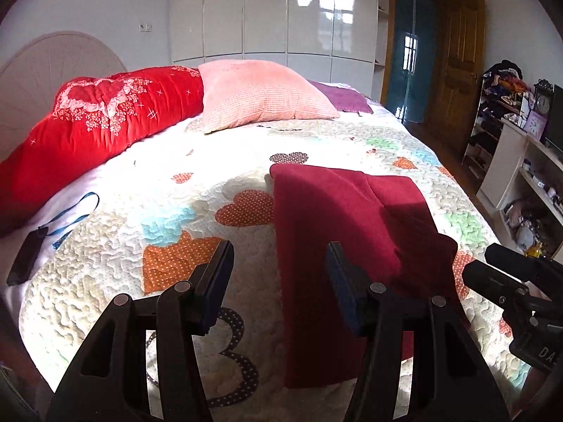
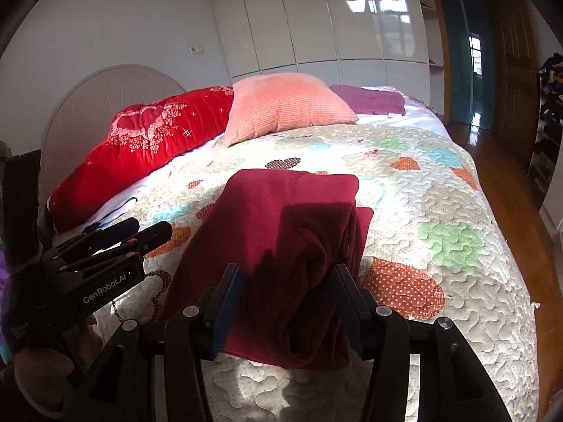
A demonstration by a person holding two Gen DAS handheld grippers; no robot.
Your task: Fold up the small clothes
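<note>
A dark red garment [image 1: 327, 218] lies folded lengthwise on the quilted bedspread [image 1: 197, 183]; it also shows in the right wrist view [image 2: 281, 232]. My left gripper [image 1: 279, 274] is open, above the garment's left edge near its front end, holding nothing. My right gripper [image 2: 286, 288] is open, its two fingers either side of the bunched right part of the garment near its front hem. The right gripper shows at the right edge of the left wrist view [image 1: 510, 281]. The left gripper shows at the left of the right wrist view [image 2: 105, 253].
A red quilt roll [image 1: 95, 123], a pink pillow [image 1: 260, 95] and a purple cloth [image 1: 341, 98] lie at the head of the bed. A black device with a blue lanyard [image 1: 28, 256] lies at the left. Shelves [image 1: 520, 161] and a wooden door [image 1: 457, 70] stand at the right.
</note>
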